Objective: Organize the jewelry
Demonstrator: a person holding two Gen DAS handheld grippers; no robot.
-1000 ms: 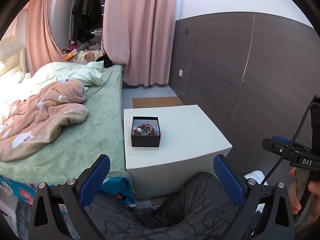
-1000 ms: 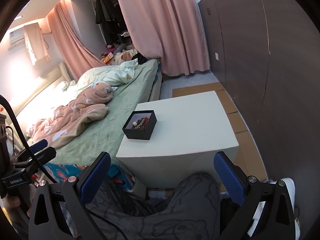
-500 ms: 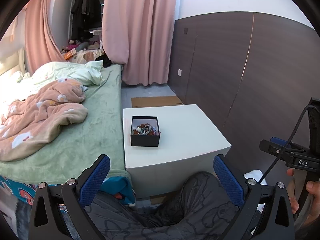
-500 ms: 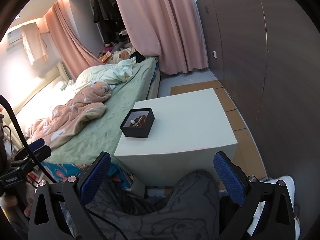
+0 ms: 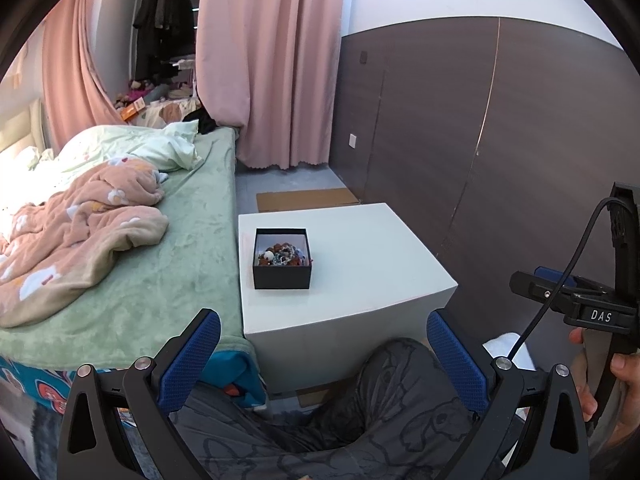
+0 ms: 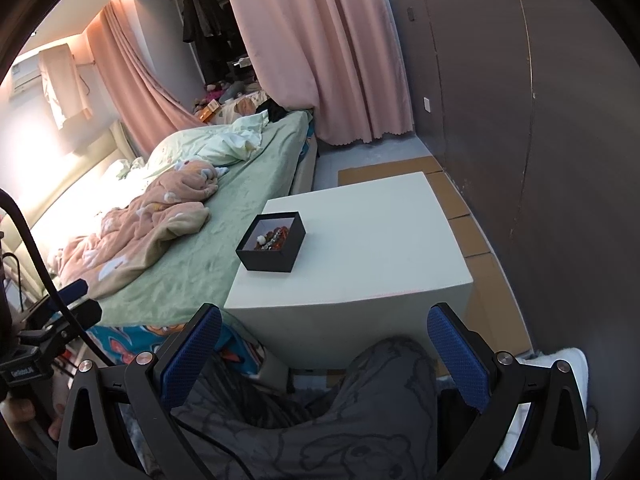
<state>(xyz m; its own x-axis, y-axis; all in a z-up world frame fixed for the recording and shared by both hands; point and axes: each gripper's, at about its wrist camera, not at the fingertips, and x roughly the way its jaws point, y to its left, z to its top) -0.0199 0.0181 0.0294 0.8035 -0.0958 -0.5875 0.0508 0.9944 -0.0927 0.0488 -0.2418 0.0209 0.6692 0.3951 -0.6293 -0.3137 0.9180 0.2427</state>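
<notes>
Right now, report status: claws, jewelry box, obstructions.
Left claw open, empty, held back over the lap. Right claw likewise. Black jewelry box lidless on white table, beads heaped inside. Nothing between claws and box.

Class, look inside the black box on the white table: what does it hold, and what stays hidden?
The black box on the white table holds a tangled heap of beaded jewelry, reddish, grey and white. Single pieces cannot be told apart, and whatever lies under the heap is covered.
</notes>
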